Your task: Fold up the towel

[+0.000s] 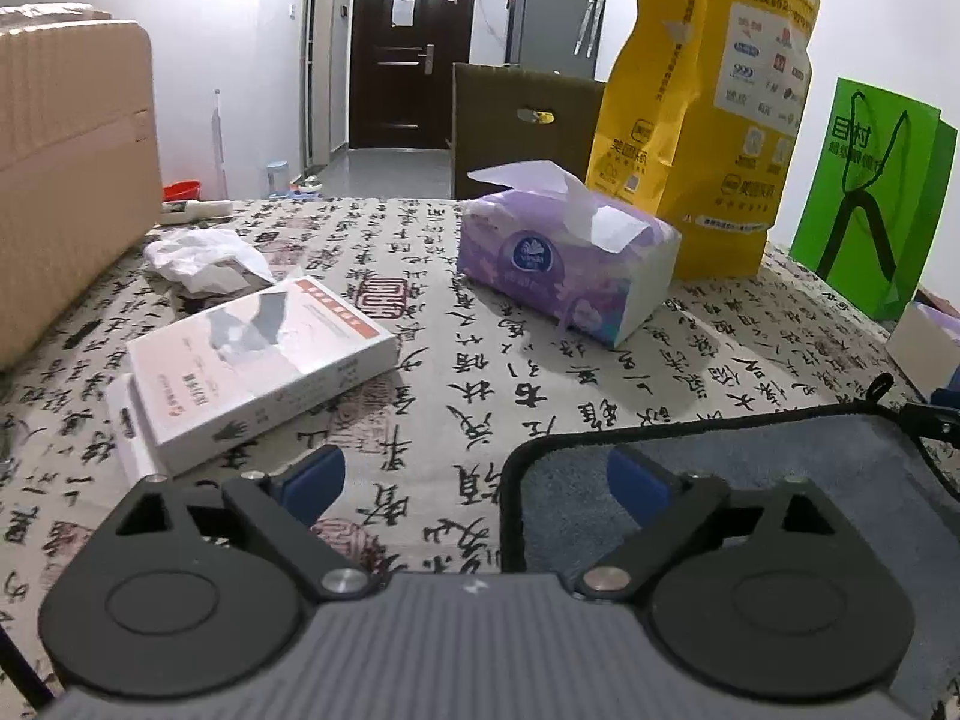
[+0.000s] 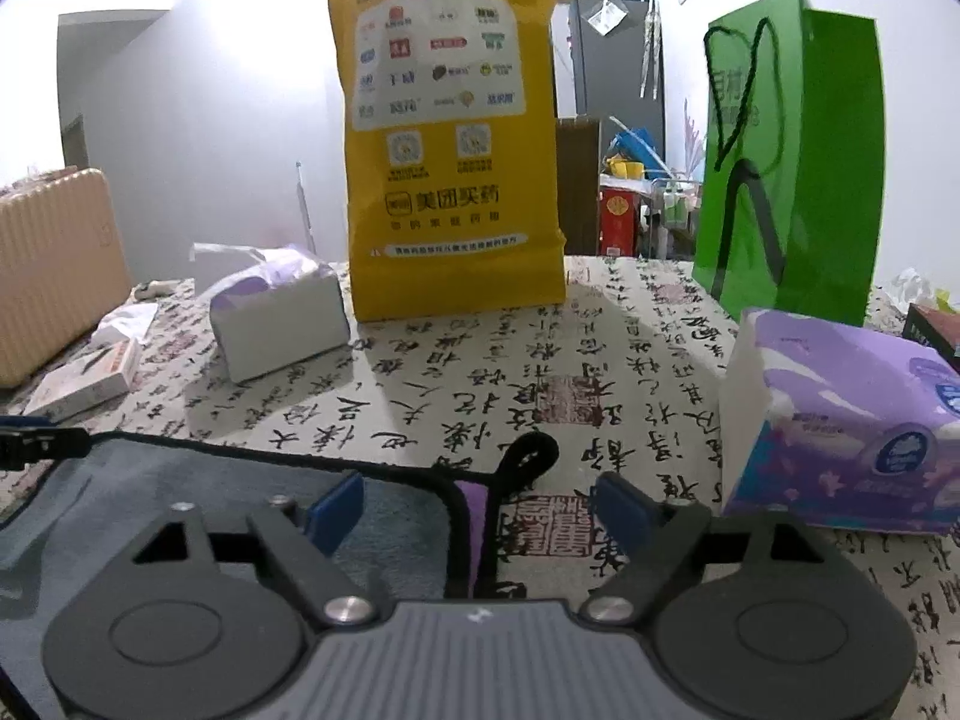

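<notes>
A grey-blue towel [image 1: 780, 462] with black trim lies flat on the calligraphy-print tablecloth [image 1: 468, 360]. In the left wrist view my left gripper [image 1: 477, 483] is open, straddling the towel's left corner: its right finger is over the towel, its left finger over bare cloth. In the right wrist view the towel [image 2: 180, 480] lies at the lower left, with a black hanging loop [image 2: 528, 456] at its right corner. My right gripper [image 2: 480, 507] is open, straddling that corner, with a purple underside showing between the fingers.
A purple tissue pack [image 1: 564, 258], white book [image 1: 252, 360], crumpled plastic [image 1: 198, 258], beige suitcase [image 1: 66, 168], yellow paper bag [image 1: 714, 114] and green bag [image 1: 870, 198] stand around. A second tissue pack [image 2: 840, 420] lies right of my right gripper.
</notes>
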`<state>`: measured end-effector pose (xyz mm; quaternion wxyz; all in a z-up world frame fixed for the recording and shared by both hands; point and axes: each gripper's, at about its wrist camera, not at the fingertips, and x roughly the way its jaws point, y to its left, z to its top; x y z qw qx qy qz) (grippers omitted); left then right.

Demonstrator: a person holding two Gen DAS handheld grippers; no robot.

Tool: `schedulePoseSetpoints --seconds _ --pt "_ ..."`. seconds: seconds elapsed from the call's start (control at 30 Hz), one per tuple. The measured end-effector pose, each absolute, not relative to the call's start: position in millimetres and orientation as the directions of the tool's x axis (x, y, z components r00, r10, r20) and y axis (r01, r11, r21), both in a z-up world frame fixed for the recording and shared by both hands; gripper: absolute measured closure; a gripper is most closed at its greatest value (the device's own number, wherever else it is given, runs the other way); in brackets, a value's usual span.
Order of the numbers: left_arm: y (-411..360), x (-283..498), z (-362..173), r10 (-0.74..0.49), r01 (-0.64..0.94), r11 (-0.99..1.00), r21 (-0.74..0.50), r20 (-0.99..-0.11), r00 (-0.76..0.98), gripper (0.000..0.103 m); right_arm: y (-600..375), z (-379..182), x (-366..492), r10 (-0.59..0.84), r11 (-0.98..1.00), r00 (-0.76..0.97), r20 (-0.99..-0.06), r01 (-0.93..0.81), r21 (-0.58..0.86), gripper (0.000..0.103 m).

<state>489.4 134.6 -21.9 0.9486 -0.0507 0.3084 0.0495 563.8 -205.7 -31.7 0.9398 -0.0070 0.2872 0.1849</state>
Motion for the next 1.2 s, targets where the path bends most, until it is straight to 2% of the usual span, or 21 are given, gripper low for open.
schedulePoseSetpoints --seconds 0.8,1.2 --pt "102.1 373.4 62.9 0.082 -0.122 0.992 -0.041 -0.533 0.842 0.001 -214.8 45.0 453.6 0.334 0.927 0.795 -0.507 -0.375 0.023 0.002" --pt "93.5 306.1 82.4 0.069 -0.12 0.99 -0.074 -0.49 0.869 0.0 -221.0 57.6 388.9 0.347 0.923 0.799 -0.49 -0.385 0.026 0.002"
